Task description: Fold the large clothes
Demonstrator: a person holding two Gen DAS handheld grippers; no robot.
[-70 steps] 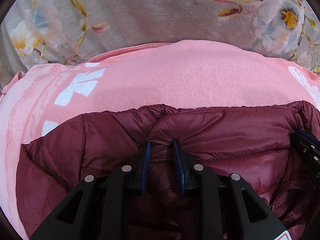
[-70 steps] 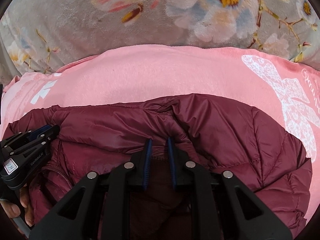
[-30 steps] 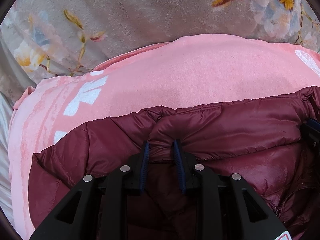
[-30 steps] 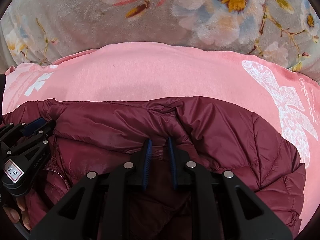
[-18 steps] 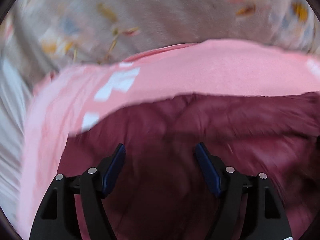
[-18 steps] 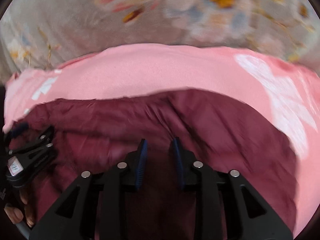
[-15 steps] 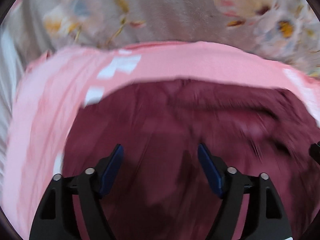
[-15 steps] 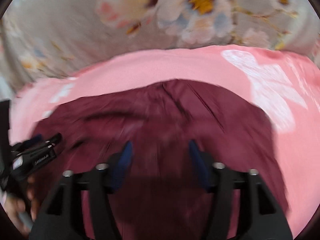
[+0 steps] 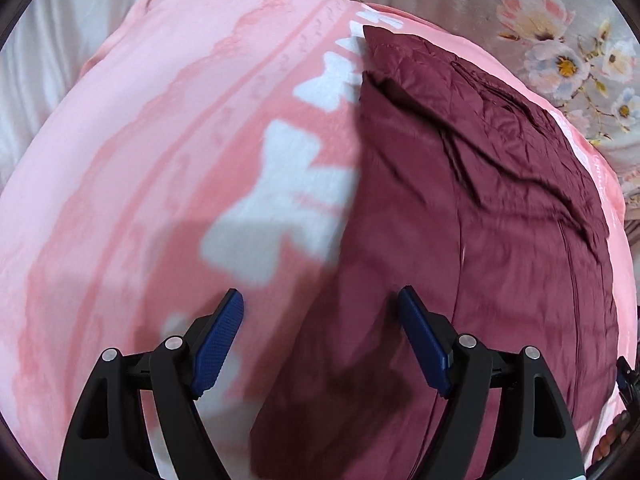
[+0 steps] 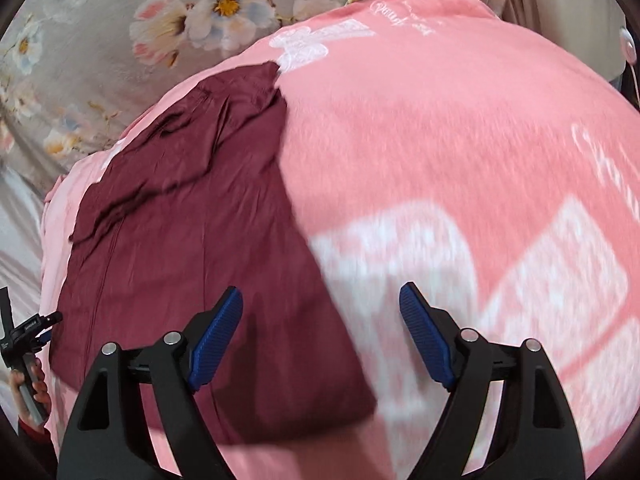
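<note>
A maroon puffer jacket [image 9: 480,220] lies folded into a long block on a pink blanket [image 9: 160,160]. In the right wrist view the jacket [image 10: 200,240] fills the left half. My left gripper [image 9: 320,336] is open and empty, raised above the jacket's left edge. My right gripper [image 10: 320,336] is open and empty, raised above the jacket's right edge. The left gripper also shows at the left edge of the right wrist view [image 10: 28,332], held in a hand.
The pink blanket [image 10: 460,140] has white printed patterns and lies on a grey floral bedspread [image 10: 100,40]. White sheet folds [image 9: 60,40] show at the far left. The blanket spreads wide on both sides of the jacket.
Both grippers were shut on the jacket's folded edge a second ago. They opened, let it go, and pulled back and up. The jacket now lies flat on the blanket.
</note>
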